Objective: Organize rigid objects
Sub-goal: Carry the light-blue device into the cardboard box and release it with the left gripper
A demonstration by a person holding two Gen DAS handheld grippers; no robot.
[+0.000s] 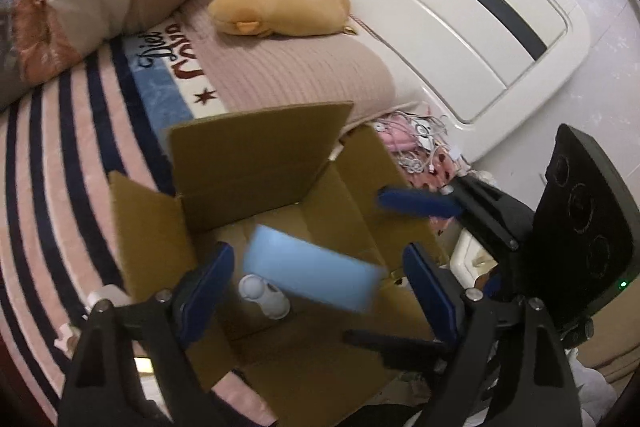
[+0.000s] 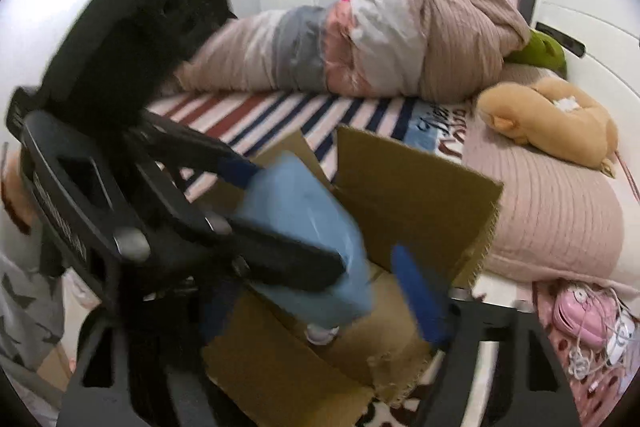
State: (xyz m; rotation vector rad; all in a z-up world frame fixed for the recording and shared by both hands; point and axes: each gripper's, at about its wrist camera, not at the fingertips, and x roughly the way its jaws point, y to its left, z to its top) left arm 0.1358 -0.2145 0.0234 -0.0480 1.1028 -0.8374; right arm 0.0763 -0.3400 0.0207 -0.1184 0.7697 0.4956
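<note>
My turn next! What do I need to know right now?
Left hand-held gripper: open, over the box. The blue block is between its fingers, blurred, untouched, apparently dropping in.
Right hand-held gripper: beside the box; whether it is open or shut is unclear.
Done: a white thing lies in the box.
Left: check the block landed, then look for more.
</note>
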